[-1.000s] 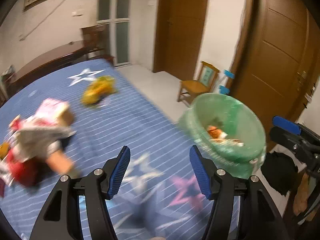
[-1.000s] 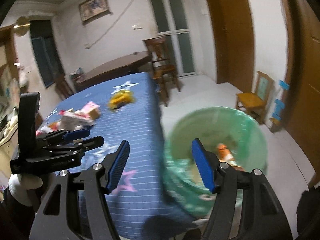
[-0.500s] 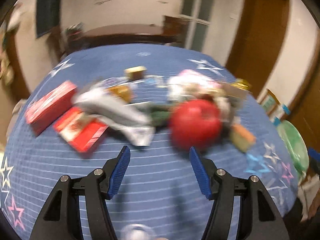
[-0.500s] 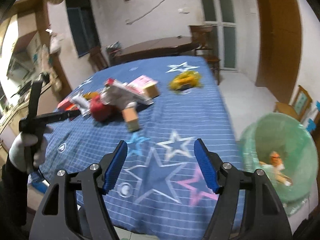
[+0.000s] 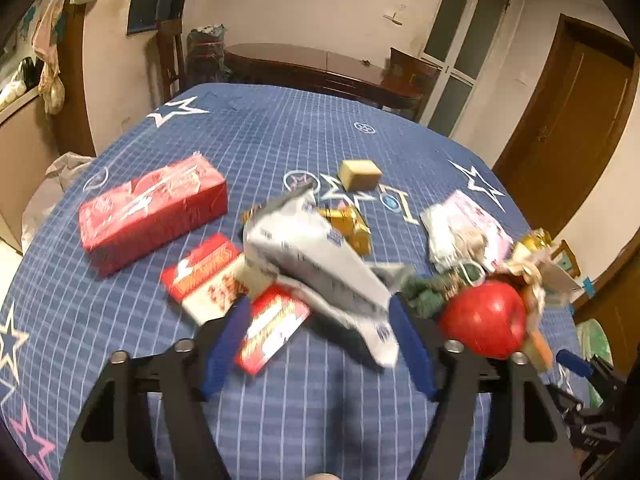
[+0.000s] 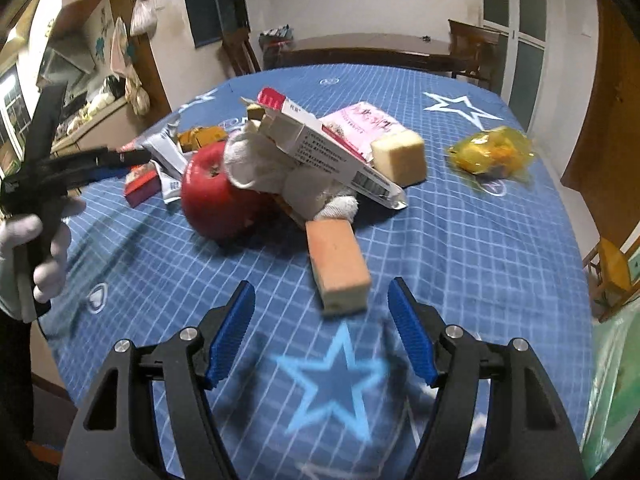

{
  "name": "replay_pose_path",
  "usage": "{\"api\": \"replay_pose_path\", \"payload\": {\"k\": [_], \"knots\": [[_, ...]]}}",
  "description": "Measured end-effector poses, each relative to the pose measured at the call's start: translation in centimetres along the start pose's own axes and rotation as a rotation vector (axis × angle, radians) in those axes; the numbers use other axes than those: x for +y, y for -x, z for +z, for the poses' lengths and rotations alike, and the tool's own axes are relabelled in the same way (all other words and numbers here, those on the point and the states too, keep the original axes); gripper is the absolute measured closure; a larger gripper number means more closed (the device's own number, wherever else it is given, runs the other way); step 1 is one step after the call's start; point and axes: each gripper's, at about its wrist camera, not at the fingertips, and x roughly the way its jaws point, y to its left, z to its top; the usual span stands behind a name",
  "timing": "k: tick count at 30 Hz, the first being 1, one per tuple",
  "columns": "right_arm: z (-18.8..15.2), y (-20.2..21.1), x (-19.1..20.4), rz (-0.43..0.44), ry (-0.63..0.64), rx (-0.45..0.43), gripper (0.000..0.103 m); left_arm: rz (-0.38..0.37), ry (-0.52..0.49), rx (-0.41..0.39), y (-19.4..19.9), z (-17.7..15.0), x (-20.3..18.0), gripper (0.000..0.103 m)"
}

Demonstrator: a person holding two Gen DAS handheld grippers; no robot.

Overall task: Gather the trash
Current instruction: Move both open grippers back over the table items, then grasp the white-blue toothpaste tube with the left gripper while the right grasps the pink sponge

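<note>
Left wrist view | blue star-patterned tablecloth is carrying the trash pile | crumpled grey foil wrapper is lying just ahead of left gripper, jaws opening, nothing between | right gripper is hovering apart, empty, near orange sponge block | best straddling one piece squarely before squeezing.

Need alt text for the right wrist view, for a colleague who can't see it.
The open right gripper hangs empty above a blue star-patterned tablecloth, its fingers framing an orange sponge block. Behind lie a red apple, a white glove and cartons.
</note>
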Motion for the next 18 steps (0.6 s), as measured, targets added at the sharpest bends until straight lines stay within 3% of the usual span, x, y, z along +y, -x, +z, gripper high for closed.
{"api": "replay_pose_path", "payload": {"k": [6,10,12,13,14,16,18], "knots": [[0.3,-1.7,-0.2,0.003,0.001,0.019,0.037,0.033,0.006,0.023,-2.9,2.1,-0.3,0.027],[0.3,-2.4,0.0,0.001,-0.001,0.022,0.040,0.056,-0.003,0.014,-4.4,1.8,-0.6,0.027],[0.4,-2.6,0.3,-0.007,0.002,0.020,0.047,0.065,-0.015,-0.001,-4.5,1.6,-1.0,0.034],[0.5,-2.8,0.2,-0.015,0.005,0.023,0.055,0.060,-0.021,-0.008,-4.5,1.5,-1.2,0.056],[0.5,-3.0,0.5,-0.027,0.007,0.025,0.064,0.044,-0.023,0.001,-4.7,1.4,-1.4,0.069],[0.4,-3.0,0.3,-0.057,0.008,0.028,0.073,0.049,-0.034,-0.012,-4.7,1.1,-1.9,0.074],[0.3,-2.5,0.1,-0.065,-0.009,0.009,0.076,0.041,-0.044,-0.026,-4.3,0.8,-2.2,0.079]]}}
